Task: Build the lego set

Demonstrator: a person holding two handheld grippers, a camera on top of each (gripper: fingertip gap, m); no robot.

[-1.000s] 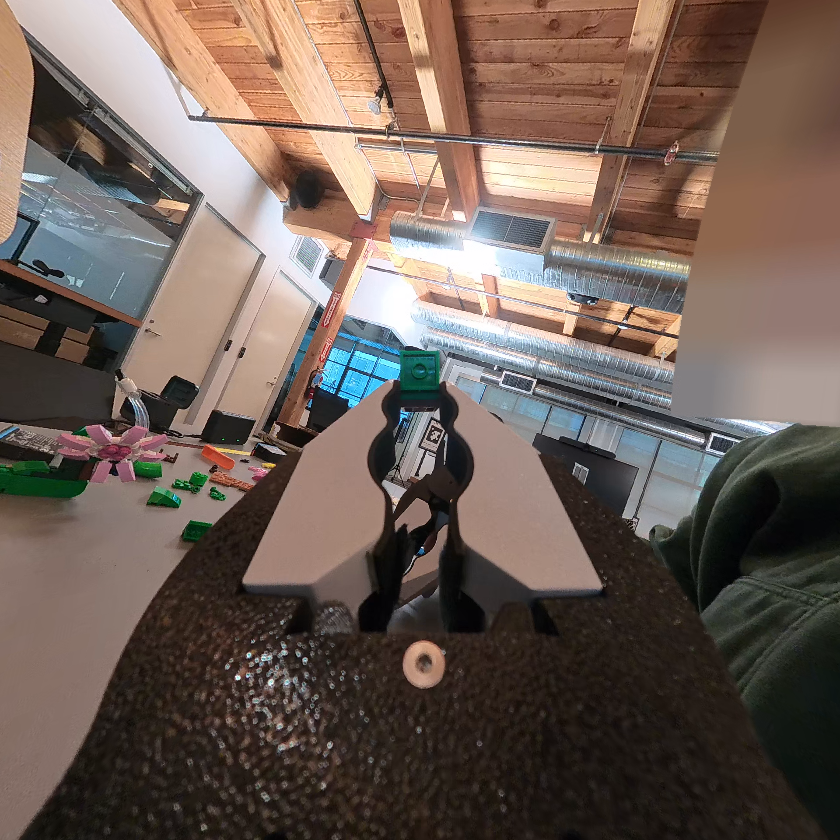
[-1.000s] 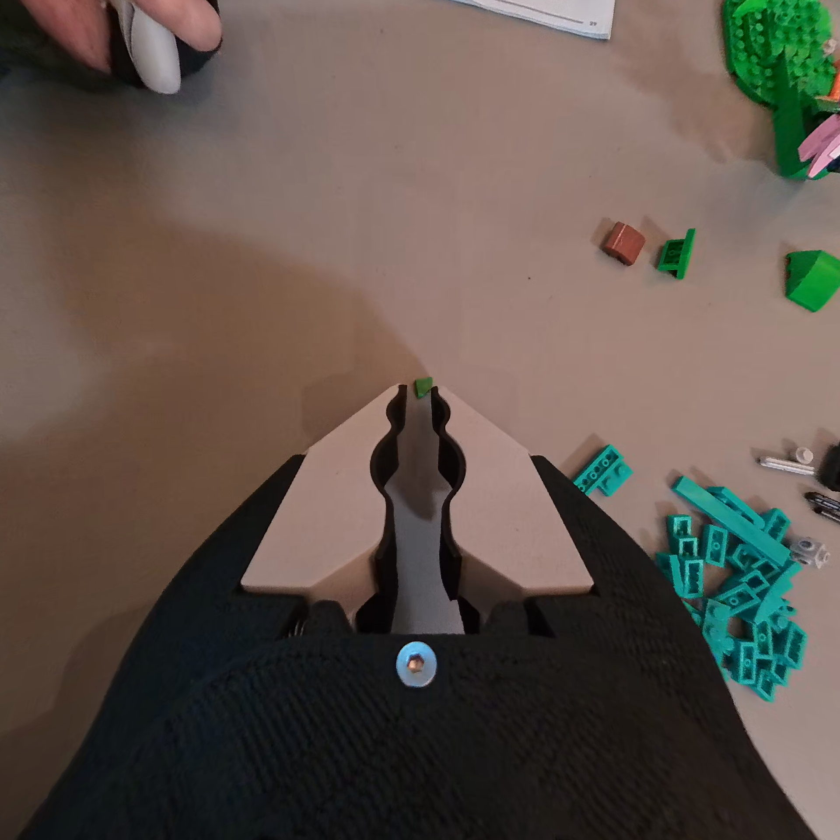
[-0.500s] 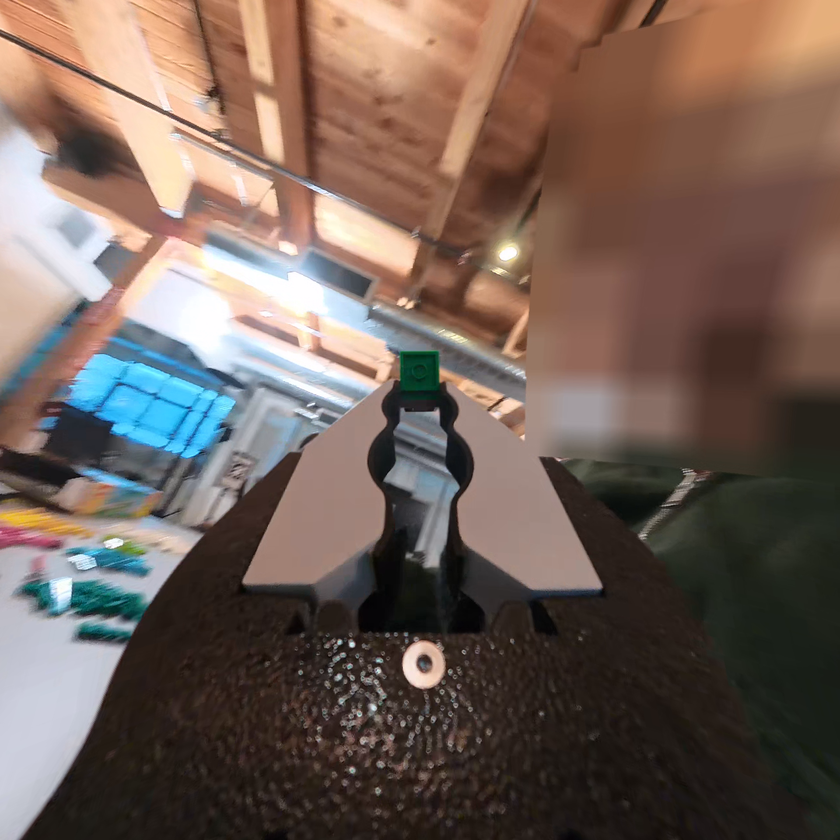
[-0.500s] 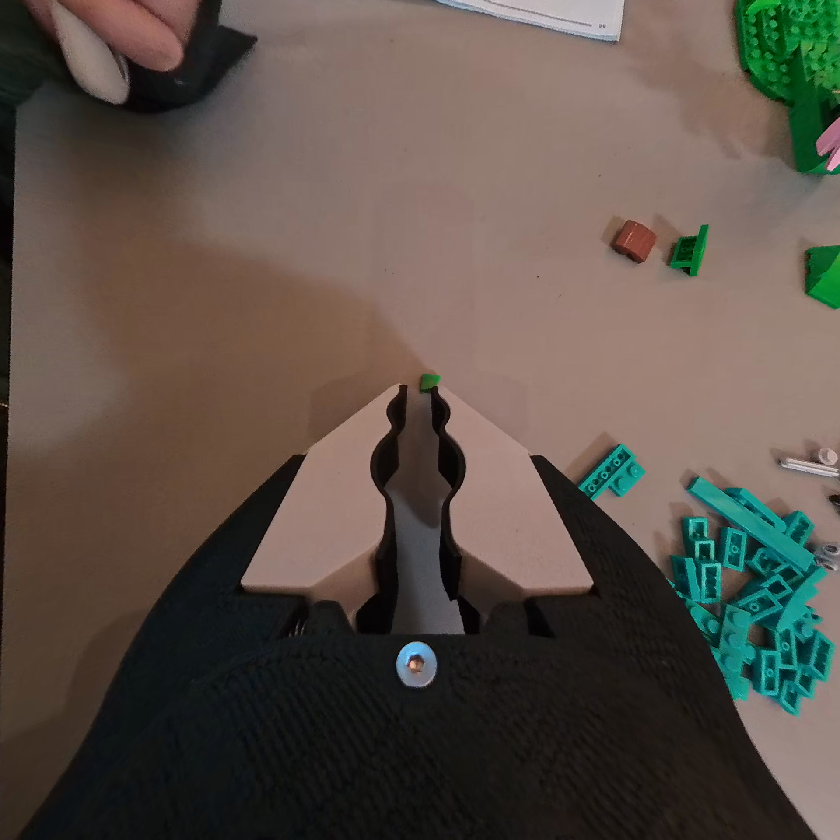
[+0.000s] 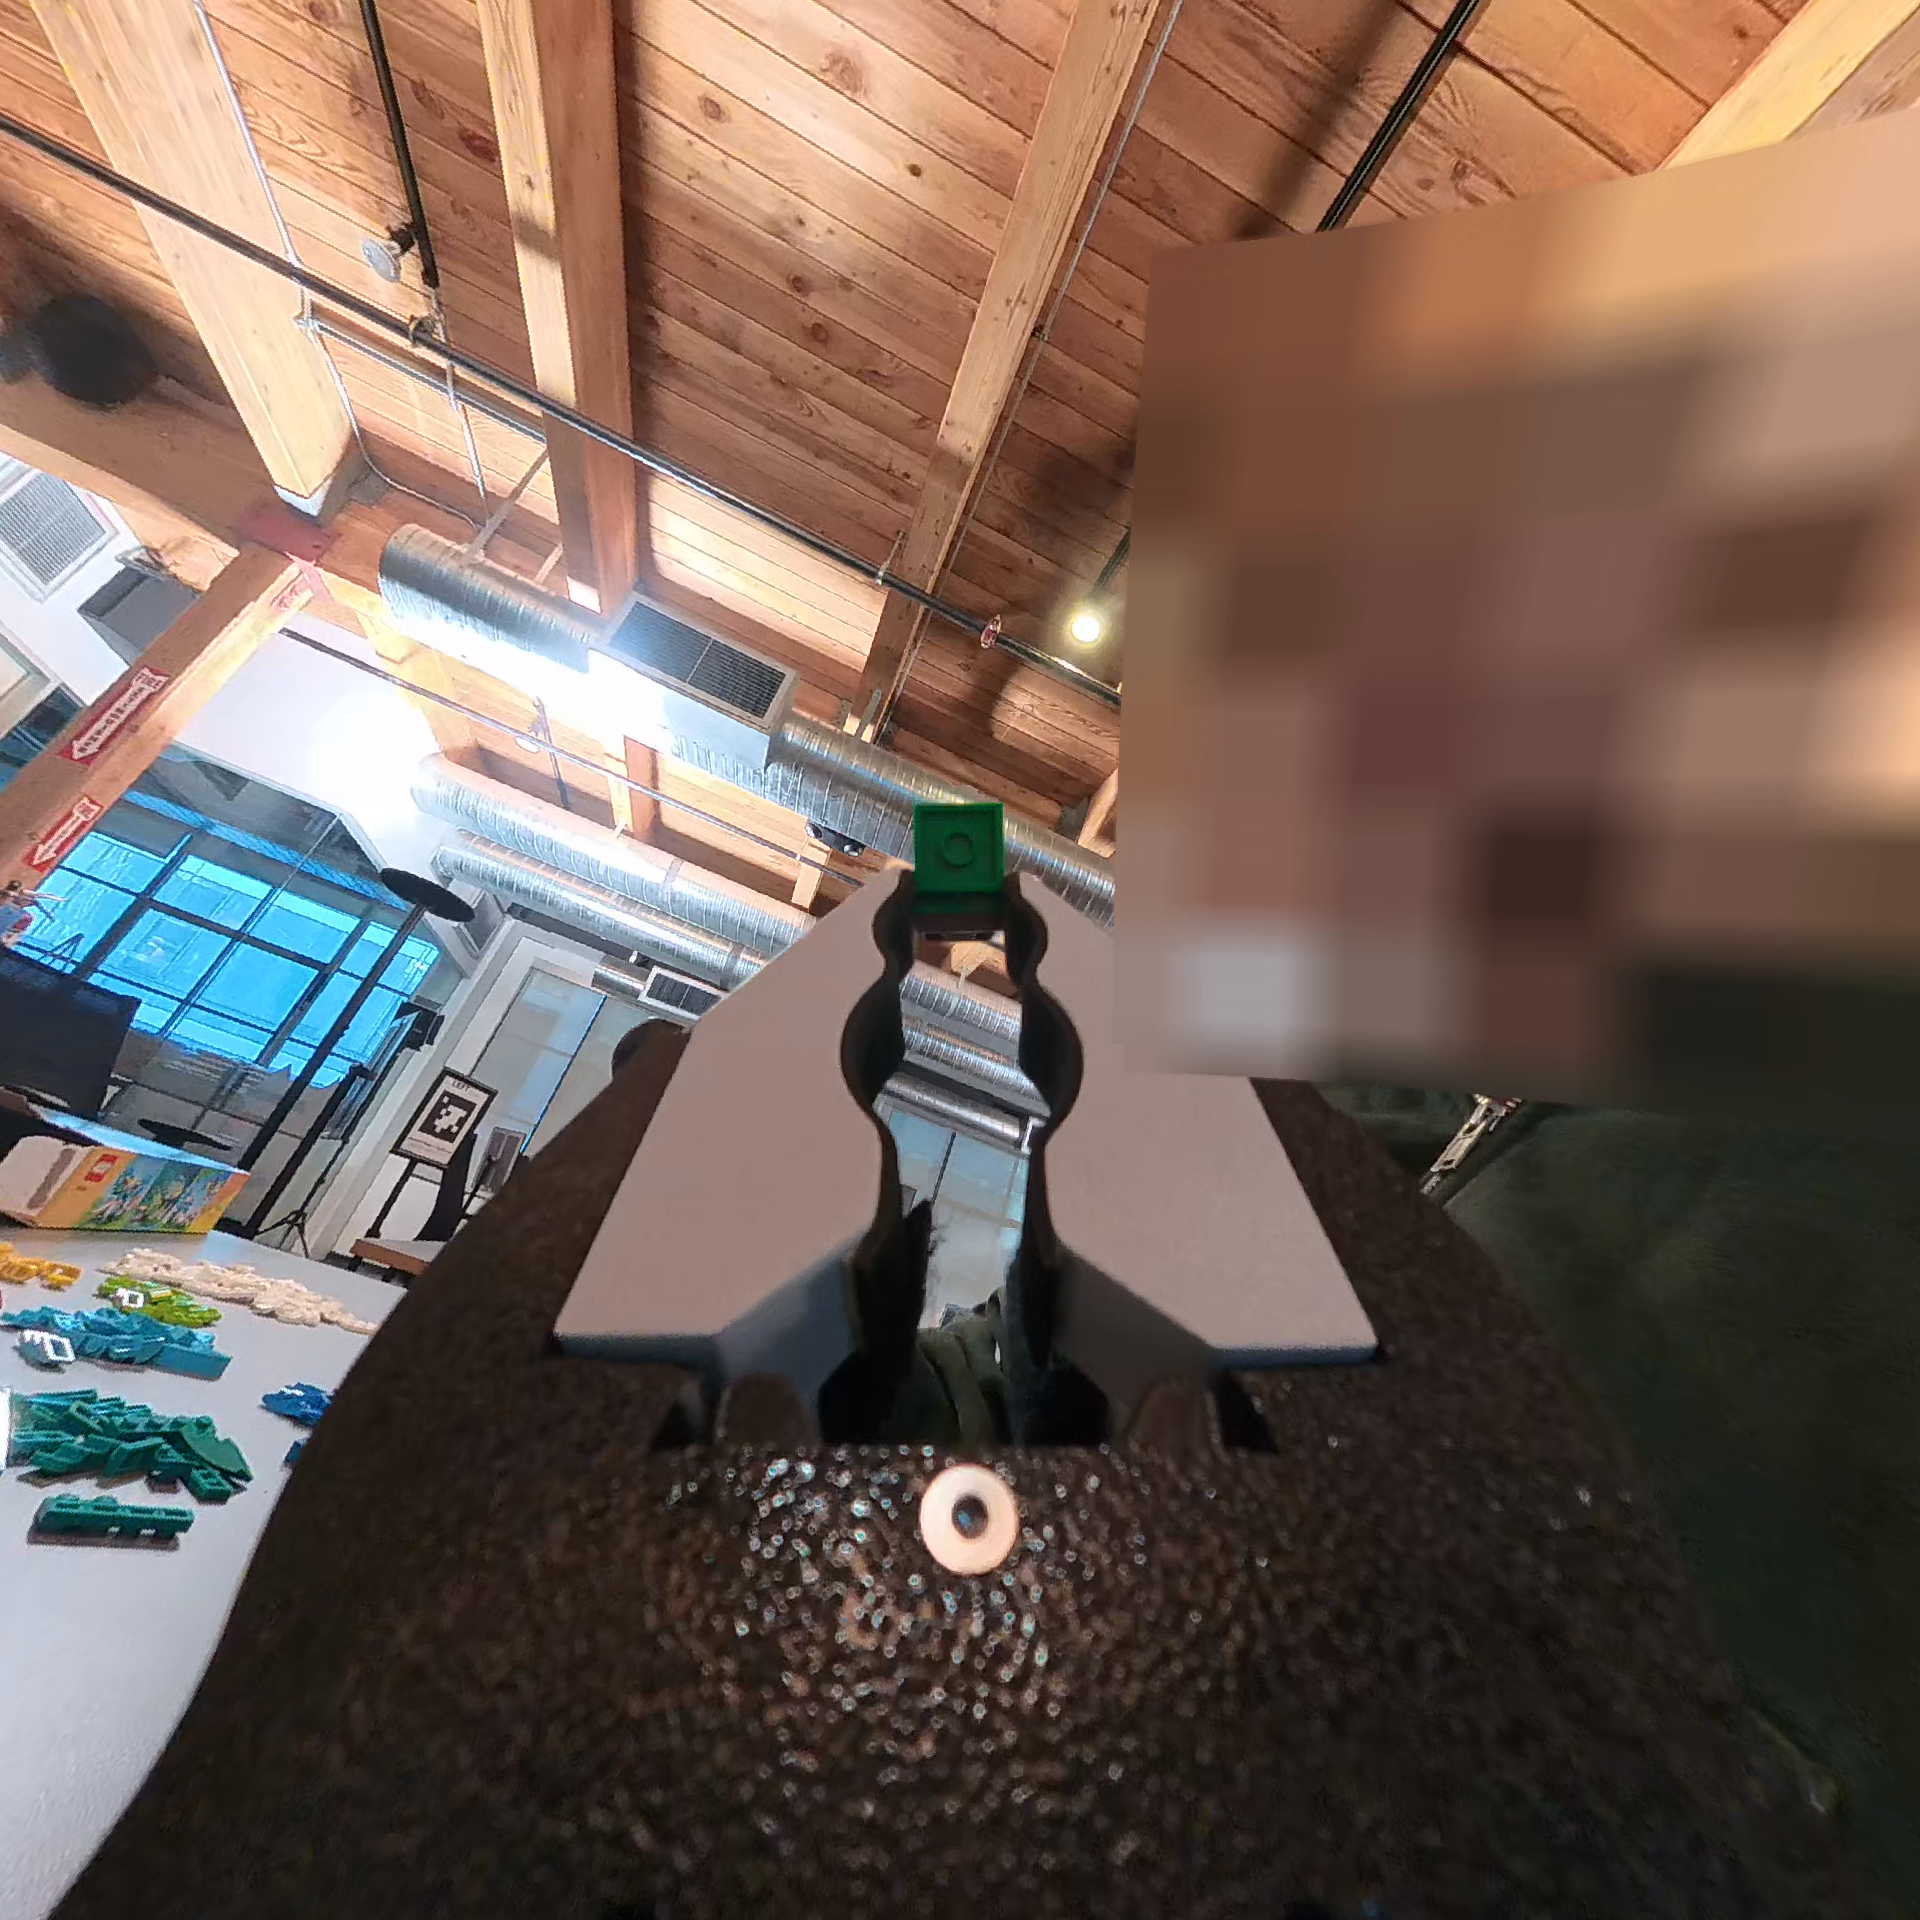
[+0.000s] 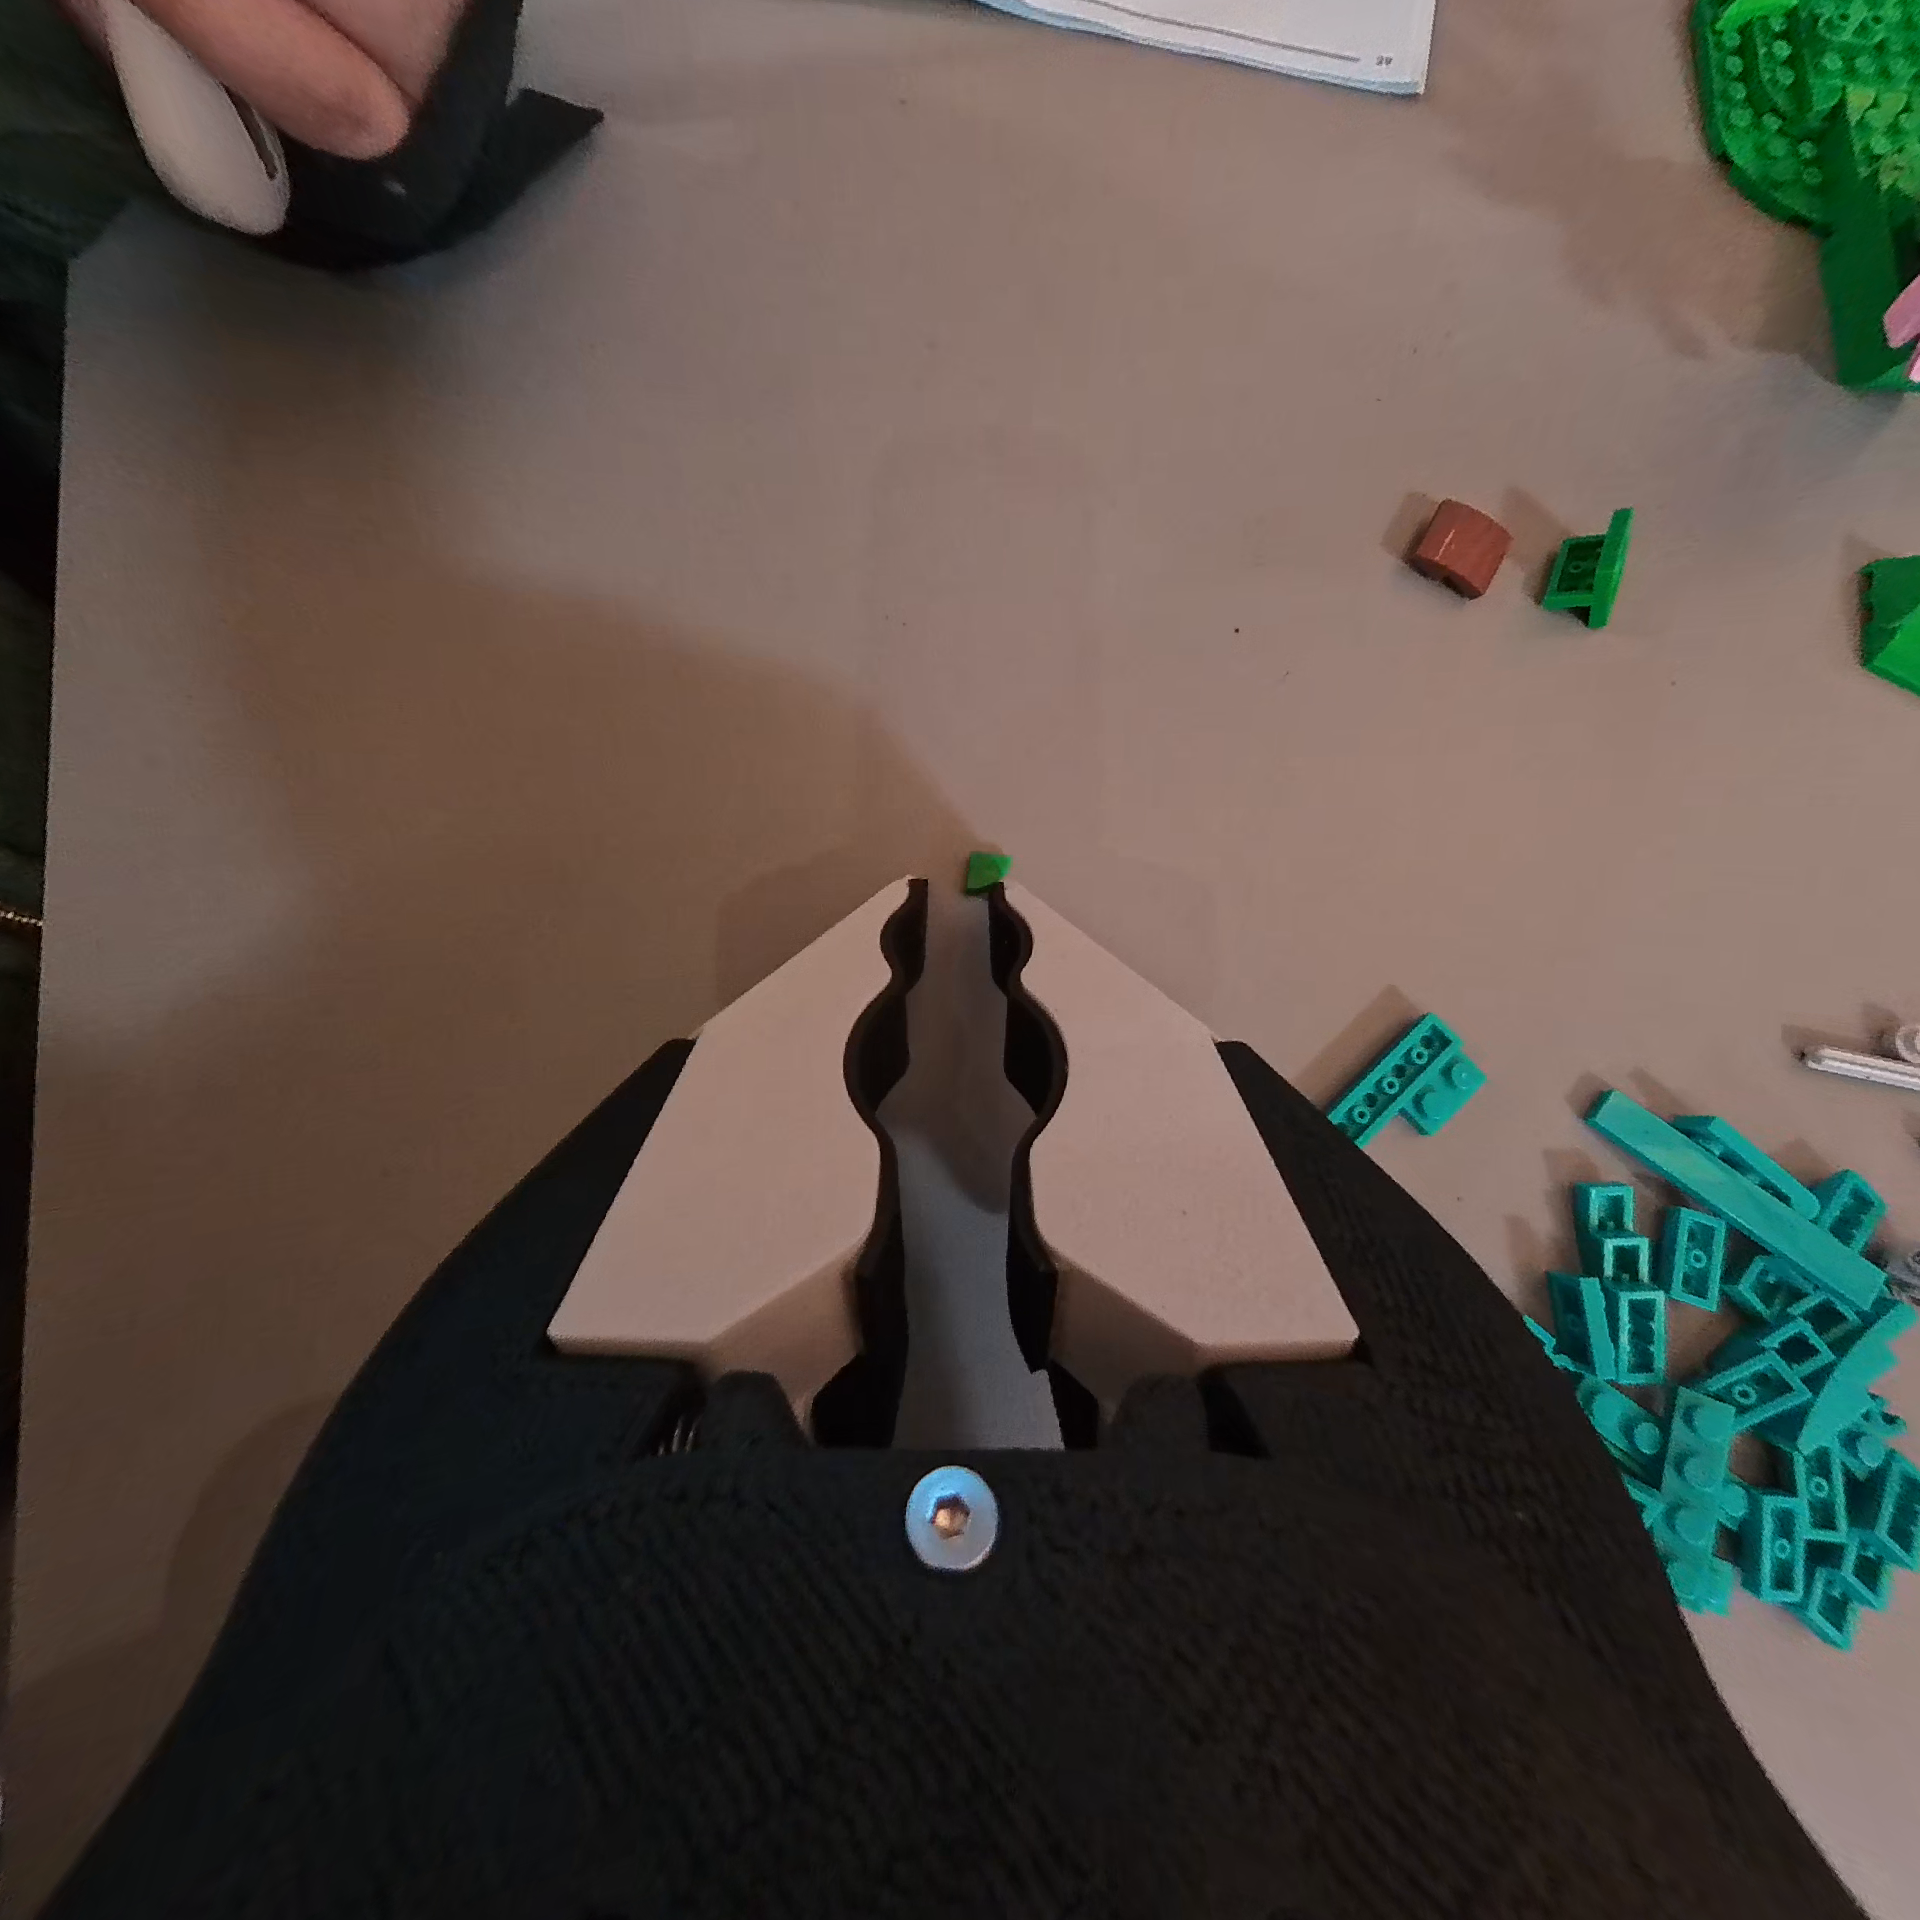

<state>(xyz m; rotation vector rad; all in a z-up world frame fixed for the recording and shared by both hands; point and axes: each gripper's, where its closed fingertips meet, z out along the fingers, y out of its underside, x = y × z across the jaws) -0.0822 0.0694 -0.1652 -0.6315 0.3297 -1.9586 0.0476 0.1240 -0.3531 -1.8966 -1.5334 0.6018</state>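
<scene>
Dark green one-stud square plate (image 5: pixel 957 855) pinched between the tips of the left gripper (image 5: pixel 957 896), stud face toward the camera, raised off the surface against the wooden ceiling. Something darker sits under the plate; too shadowed to make out. Jaws closed narrow on the piece.

Right gripper (image 6: pixel 953 888) points down at the grey surface (image 6: pixel 727 468). A tiny bright green piece (image 6: pixel 984 871) shows at the tip of its right finger; only a corner is visible, shape unclear. A gap stands between the jaw tips; cannot tell whether the piece is gripped or merely lying there.

Versus half a second ago: left view has sharpened from motion blur and swung, so a lego box (image 5: pixel 114 1190) and rows of sorted pieces come into sight at left. Right view nearly unchanged; the hand (image 6: pixel 281 73) at top left reaches further into frame.

Around, right view: brown curved brick (image 6: pixel 1458 548) beside a green bracket piece (image 6: pixel 1587 568); teal pile (image 6: pixel 1766 1382) at right, cut by the edge; a lone teal plate (image 6: pixel 1408 1078); green plant build (image 6: pixel 1829 145) top right, cropped; instruction booklet (image 6: pixel 1226 36) edge at top.
</scene>
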